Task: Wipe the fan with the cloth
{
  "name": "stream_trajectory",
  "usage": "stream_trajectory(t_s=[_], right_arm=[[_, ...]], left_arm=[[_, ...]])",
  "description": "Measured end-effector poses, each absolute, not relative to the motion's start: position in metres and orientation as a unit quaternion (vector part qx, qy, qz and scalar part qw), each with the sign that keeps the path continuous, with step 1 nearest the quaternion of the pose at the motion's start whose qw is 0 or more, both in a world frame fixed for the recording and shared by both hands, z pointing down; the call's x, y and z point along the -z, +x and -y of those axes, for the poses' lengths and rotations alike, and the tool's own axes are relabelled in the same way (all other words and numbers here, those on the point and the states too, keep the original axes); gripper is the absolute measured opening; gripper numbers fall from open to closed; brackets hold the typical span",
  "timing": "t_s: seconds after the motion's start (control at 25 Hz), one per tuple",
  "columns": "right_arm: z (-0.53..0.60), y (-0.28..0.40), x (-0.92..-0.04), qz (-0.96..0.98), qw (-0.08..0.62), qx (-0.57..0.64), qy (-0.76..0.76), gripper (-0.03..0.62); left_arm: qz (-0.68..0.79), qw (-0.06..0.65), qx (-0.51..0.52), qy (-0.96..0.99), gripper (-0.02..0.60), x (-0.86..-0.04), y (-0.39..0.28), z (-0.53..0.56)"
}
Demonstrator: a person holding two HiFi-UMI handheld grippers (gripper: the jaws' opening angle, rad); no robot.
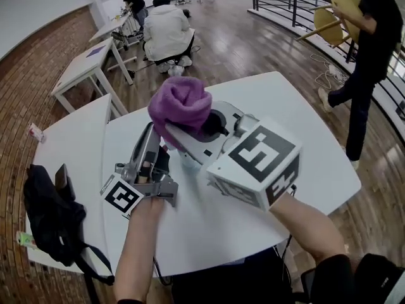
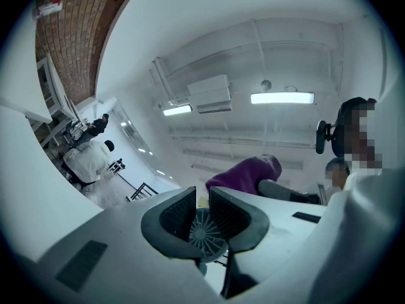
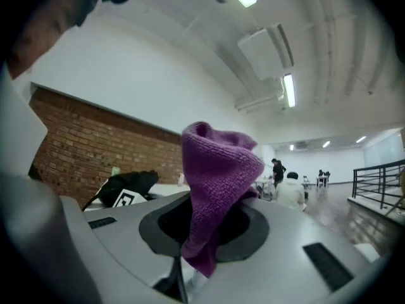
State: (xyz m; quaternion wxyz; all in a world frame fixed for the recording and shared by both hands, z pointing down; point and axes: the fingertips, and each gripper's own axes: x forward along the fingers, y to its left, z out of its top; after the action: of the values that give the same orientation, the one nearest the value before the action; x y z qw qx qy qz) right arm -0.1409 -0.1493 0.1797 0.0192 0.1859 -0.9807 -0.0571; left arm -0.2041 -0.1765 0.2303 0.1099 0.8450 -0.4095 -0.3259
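My right gripper [image 1: 190,132] is shut on a bunched purple cloth [image 1: 181,104], raised over the white table [image 1: 304,125]. In the right gripper view the cloth [image 3: 218,170] stands up out of the jaws of that gripper [image 3: 202,236] and hides their pads. My left gripper [image 1: 152,141] is just left of the cloth and points slightly upward. In the left gripper view its jaws [image 2: 201,215] stand nearly together on a small pale fan [image 2: 204,234], whose round ribbed grille shows in the narrow gap. The cloth [image 2: 243,175] hangs beyond the fan, apart from it.
A black bag [image 1: 50,217] lies on the neighbouring table at the left. A seated person in white [image 1: 168,30] and more tables are behind. A person in black [image 1: 370,56] carries a yellow chair at the right, by a railing [image 1: 285,2].
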Motion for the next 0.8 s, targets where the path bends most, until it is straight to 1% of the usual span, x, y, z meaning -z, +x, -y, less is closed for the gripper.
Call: stream_trajectory(t_s=[0.08, 0.16, 0.24, 0.4, 0.44, 0.48, 0.52, 0.64, 0.68, 0.72, 0.8], right_arm=[[0.150, -0.148, -0.211, 0.981, 0.067, 0.027, 0.182, 0.069], [0.145, -0.147, -0.235, 0.981, 0.082, 0.001, 0.174, 0.069], [0.139, -0.146, -0.259, 0.979, 0.106, 0.003, 0.174, 0.069], [0.139, -0.144, -0.350, 0.954, 0.253, -0.009, 0.159, 0.069], [0.139, -0.142, -0.361, 0.949, 0.273, -0.011, 0.157, 0.069], [0.139, -0.141, -0.360, 0.949, 0.275, -0.003, 0.156, 0.069], [0.137, -0.141, -0.346, 0.953, 0.259, 0.018, 0.154, 0.069], [0.121, -0.144, -0.278, 0.964, 0.169, 0.147, 0.146, 0.069], [0.119, -0.144, -0.265, 0.958, 0.152, 0.191, 0.150, 0.069], [0.120, -0.145, -0.262, 0.950, 0.151, 0.223, 0.156, 0.069], [0.130, -0.148, -0.286, 0.935, 0.194, 0.248, 0.162, 0.069]], left_arm=[[0.399, 0.111, 0.328, 0.849, 0.063, -0.231, -0.201, 0.173], [0.389, 0.109, 0.331, 0.853, 0.063, -0.229, -0.201, 0.171], [0.384, 0.105, 0.332, 0.855, 0.063, -0.224, -0.203, 0.171], [0.386, 0.105, 0.335, 0.853, 0.063, -0.226, -0.206, 0.172], [0.386, 0.107, 0.333, 0.854, 0.063, -0.228, -0.206, 0.172], [0.385, 0.108, 0.331, 0.855, 0.063, -0.230, -0.206, 0.172], [0.385, 0.109, 0.329, 0.855, 0.063, -0.232, -0.206, 0.173], [0.391, 0.111, 0.330, 0.852, 0.063, -0.235, -0.212, 0.175], [0.394, 0.112, 0.330, 0.850, 0.063, -0.236, -0.214, 0.176], [0.397, 0.112, 0.330, 0.849, 0.063, -0.236, -0.216, 0.177], [0.400, 0.114, 0.329, 0.847, 0.063, -0.238, -0.218, 0.177]])
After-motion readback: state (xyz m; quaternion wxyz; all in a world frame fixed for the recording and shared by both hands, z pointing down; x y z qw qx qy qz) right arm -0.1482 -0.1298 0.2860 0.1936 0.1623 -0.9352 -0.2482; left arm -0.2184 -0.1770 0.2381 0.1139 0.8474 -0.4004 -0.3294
